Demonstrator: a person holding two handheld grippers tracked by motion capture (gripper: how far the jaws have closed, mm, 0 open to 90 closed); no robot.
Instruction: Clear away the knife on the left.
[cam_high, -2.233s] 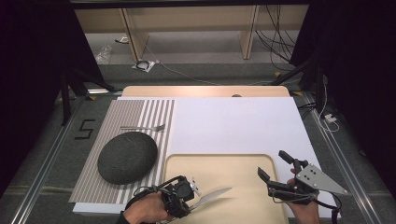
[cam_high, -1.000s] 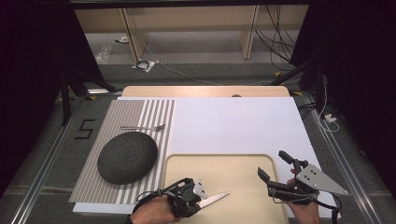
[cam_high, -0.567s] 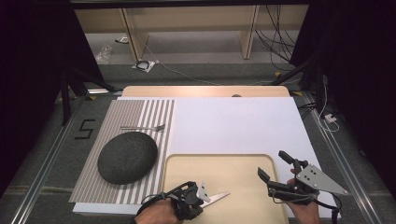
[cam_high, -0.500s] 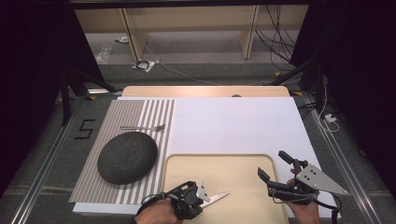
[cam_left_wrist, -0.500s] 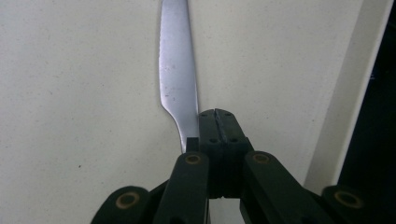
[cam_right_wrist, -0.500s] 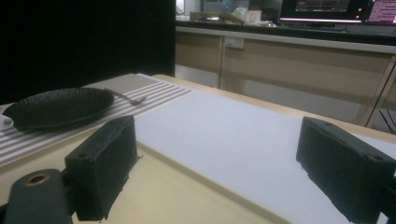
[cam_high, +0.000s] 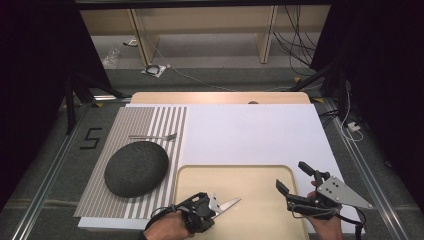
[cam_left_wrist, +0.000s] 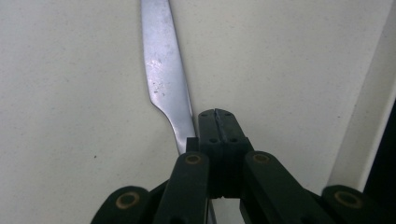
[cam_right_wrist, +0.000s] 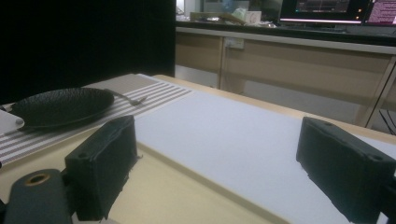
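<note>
Knife (cam_high: 226, 204) blade, as we see it from the high view, points right and slightly away over the near left corner of the beige tray (cam_high: 250, 175), clamped at its handle end by our left gripper (cam_high: 202, 216), with bare tray beyond its tip. In the left gripper view the blade (cam_left_wrist: 164, 70) runs up the frame beside the closed jaws. In the right gripper view our right gripper (cam_right_wrist: 224, 168) sits level with jaws wide apart, holding nothing, white mat (cam_right_wrist: 243, 140) ahead.

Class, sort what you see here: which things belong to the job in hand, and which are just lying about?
In the job: left gripper, shut on the knife; tray beneath it; right gripper, open over the tray.

Lying about: dark plate, fork, striped mat.
</note>
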